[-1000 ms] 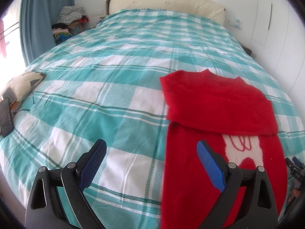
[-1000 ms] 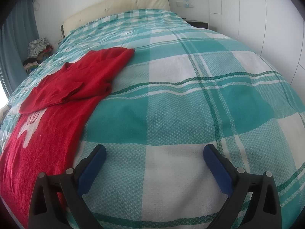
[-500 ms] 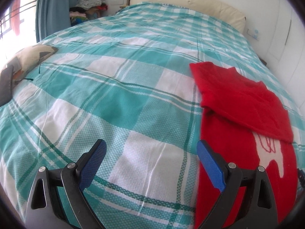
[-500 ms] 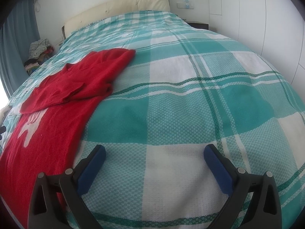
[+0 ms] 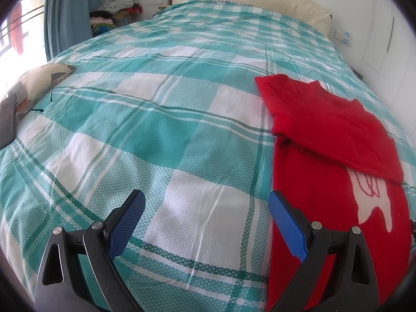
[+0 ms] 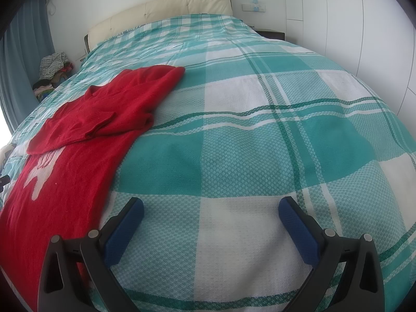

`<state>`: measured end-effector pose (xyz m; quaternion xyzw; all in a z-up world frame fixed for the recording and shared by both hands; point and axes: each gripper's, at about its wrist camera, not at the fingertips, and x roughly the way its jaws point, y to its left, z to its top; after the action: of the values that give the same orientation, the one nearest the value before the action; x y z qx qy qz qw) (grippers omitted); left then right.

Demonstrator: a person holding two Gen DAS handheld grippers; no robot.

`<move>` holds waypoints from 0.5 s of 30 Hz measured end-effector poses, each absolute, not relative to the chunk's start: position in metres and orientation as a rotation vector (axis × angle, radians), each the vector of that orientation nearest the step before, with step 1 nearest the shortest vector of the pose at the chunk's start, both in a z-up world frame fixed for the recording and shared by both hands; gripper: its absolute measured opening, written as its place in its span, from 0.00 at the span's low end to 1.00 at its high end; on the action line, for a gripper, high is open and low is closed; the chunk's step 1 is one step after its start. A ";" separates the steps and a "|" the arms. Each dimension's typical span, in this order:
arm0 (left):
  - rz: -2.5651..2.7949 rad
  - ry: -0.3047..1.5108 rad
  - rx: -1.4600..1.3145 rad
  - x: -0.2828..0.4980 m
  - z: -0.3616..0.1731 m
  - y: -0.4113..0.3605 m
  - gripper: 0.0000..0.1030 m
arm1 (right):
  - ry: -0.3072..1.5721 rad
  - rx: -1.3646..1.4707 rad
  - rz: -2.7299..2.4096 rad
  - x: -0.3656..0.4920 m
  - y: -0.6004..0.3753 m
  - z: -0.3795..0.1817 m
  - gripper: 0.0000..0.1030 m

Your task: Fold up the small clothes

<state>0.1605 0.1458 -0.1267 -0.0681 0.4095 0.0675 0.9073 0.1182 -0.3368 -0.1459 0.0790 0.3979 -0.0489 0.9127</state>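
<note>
A small red sweater with a white figure on its front lies flat on the teal-and-white checked bed cover. Its sleeves are folded in across the upper part. In the left wrist view it is at the right; in the right wrist view the sweater is at the left. My left gripper is open and empty, hovering over the cover just left of the sweater's lower edge. My right gripper is open and empty over the cover just right of the sweater.
A patterned cushion and a dark flat object lie at the bed's left edge. A pile of clothes sits by the blue curtain. The cream headboard is at the far end, white wardrobe doors at right.
My left gripper has shifted left, off the sweater's lower part and onto bare cover, so the sweater sits further right in its view. The right gripper has barely moved. Both stay open.
</note>
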 end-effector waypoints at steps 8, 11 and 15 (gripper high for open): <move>0.138 0.839 -0.139 0.157 -0.128 0.145 0.94 | 0.821 0.162 -0.101 0.119 -0.337 -0.146 1.00; 0.139 0.838 -0.139 0.157 -0.128 0.144 0.94 | 0.821 0.161 -0.102 0.119 -0.337 -0.146 1.00; 0.132 0.824 -0.140 0.154 -0.127 0.143 0.94 | 0.821 0.162 -0.102 0.119 -0.337 -0.146 1.00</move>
<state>0.1535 0.1434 -0.1268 -0.0677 0.3999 0.0642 0.9118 0.1186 -0.3366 -0.1459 0.0784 0.3984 -0.0493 0.9125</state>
